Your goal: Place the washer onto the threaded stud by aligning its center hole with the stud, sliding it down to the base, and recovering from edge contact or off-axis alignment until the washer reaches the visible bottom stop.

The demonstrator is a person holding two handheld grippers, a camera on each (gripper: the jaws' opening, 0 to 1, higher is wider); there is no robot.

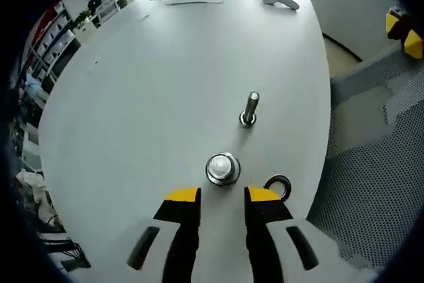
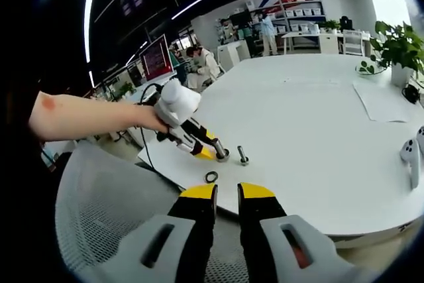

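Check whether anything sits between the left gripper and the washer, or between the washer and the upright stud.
Nothing visible blocks the left gripper; the washer lies flat on the table just beside its right jaw. A round metal piece sits ahead of the jaws, slightly off the line to the threaded stud.

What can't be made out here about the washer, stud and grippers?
- Washer: in the left gripper view, its near edge is hidden behind the left gripper's yellow tip.
- Stud: in the right gripper view, too small to see threads or the bottom stop.
- Round metal piece: its underside is hidden; whether it is fixed to the table can't be told.
- Right gripper: jaw bases cut off by the bottom edge.
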